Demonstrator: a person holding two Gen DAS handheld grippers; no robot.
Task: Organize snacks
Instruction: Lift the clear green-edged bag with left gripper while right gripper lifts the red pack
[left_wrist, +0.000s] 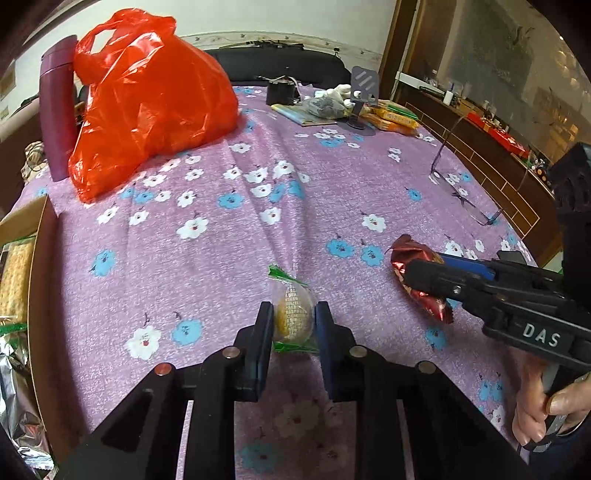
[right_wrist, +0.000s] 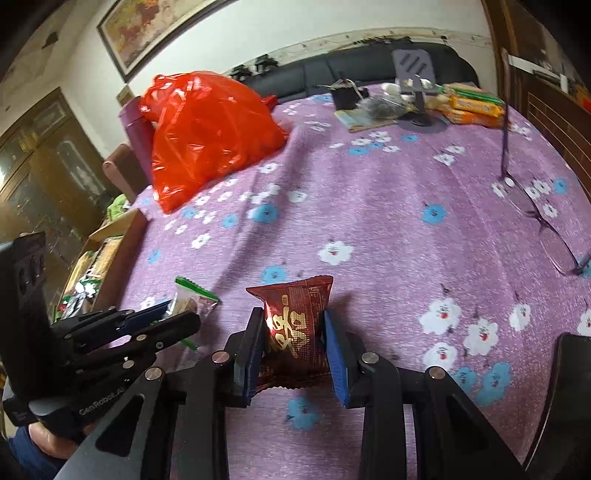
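Left gripper (left_wrist: 293, 325): we hold the clear cake pack (left_wrist: 292, 314) between the jaws, its long axis running near to far.
Right gripper (right_wrist: 293, 341): our jaws are closed on the red pack (right_wrist: 295, 325), upright.
Box (left_wrist: 35, 236): far left at the tabletop (left_wrist: 295, 206) edge, already holding snacks.
Nearer: we judge the left gripper closer to the box.

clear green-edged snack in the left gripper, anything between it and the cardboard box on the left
Nothing visible. The left gripper holds the clear green-edged snack, and only bare flowered cloth lies between it and the cardboard box. The red plastic bag sits farther back, off that line.
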